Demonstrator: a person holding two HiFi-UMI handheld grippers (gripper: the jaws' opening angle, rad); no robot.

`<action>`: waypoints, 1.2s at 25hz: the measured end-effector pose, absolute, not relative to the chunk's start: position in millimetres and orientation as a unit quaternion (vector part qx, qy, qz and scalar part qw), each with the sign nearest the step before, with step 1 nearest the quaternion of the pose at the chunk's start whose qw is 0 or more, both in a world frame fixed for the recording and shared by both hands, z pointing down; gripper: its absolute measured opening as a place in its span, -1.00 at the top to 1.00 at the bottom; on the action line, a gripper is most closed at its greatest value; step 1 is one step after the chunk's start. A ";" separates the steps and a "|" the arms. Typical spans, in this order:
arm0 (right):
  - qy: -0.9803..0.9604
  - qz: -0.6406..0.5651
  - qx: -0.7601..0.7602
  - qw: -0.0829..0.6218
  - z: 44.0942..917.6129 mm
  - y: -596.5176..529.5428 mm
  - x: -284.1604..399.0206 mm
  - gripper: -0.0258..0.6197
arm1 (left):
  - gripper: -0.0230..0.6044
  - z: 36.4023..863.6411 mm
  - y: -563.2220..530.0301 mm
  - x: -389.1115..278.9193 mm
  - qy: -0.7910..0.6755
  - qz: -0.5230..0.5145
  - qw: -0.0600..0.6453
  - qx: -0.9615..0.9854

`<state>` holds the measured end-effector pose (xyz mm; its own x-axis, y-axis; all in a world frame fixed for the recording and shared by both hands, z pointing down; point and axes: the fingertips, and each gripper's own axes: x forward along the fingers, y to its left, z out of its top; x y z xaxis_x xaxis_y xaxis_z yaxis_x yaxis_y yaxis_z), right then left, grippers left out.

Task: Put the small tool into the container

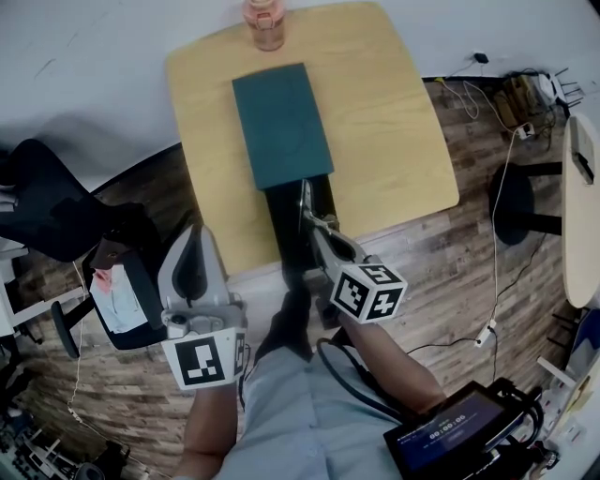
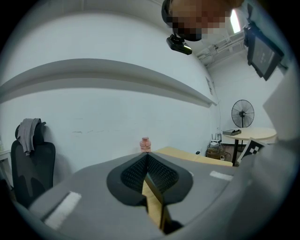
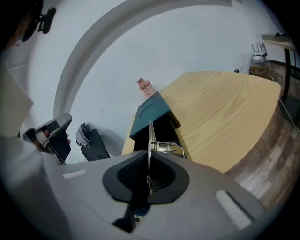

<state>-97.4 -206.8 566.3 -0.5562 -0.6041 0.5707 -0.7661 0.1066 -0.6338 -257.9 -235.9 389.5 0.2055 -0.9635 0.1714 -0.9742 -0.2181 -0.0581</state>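
A long container lies on the wooden table point(image 1: 394, 122), with a teal lid point(image 1: 281, 122) slid toward the far end and the black inside point(image 1: 292, 220) showing at the near end. My right gripper point(image 1: 312, 223) is shut on a thin metal tool point(image 1: 305, 199) and holds it just above that black opening. In the right gripper view the tool's blade point(image 3: 150, 133) stands upright out of the pads, with a wire part point(image 3: 168, 147) beside it, in front of the container point(image 3: 151, 114). My left gripper point(image 1: 197, 236) hangs off the table's near left edge, shut and empty point(image 2: 147, 158).
A pink bottle point(image 1: 265, 23) stands at the table's far edge, behind the container. A black office chair point(image 1: 47, 211) is at the left. A round white table point(image 1: 581, 206) and cables are at the right. A screen device point(image 1: 459, 431) sits by the person's waist.
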 end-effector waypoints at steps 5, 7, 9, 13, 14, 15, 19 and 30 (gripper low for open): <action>-0.716 0.513 0.467 0.081 571.2 -205.5 -92.7 0.91 | 0.90 392.3 -240.4 -256.2 -0.621 0.085 0.034 0.779; -0.712 0.518 0.467 0.083 571.7 -207.7 -93.7 0.91 | 0.90 392.6 -242.7 -254.3 -0.618 0.084 0.034 0.781; -0.711 0.520 0.465 0.089 572.3 -209.8 -95.3 0.91 | 0.90 392.8 -245.0 -253.4 -0.615 0.084 0.035 0.783; -0.705 0.532 0.457 0.102 574.9 -210.5 -97.0 0.91 | 0.90 395.0 -247.7 -256.1 -0.616 0.082 0.040 0.782; -0.704 0.536 0.454 0.106 575.4 -210.8 -97.0 0.91 | 0.90 395.7 -248.0 -257.7 -0.617 0.081 0.042 0.781; -0.702 0.539 0.452 0.111 576.1 -211.1 -97.0 0.91 | 0.90 396.5 -248.4 -259.3 -0.618 0.080 0.044 0.781; -0.701 0.539 0.444 0.142 580.8 -212.3 -99.7 0.90 | 0.90 400.3 -249.3 -264.9 -0.622 0.076 0.050 0.778; -0.700 0.545 0.420 0.191 594.8 -227.2 -105.9 0.91 | 0.90 410.5 -256.4 -285.7 -0.643 0.069 0.066 0.760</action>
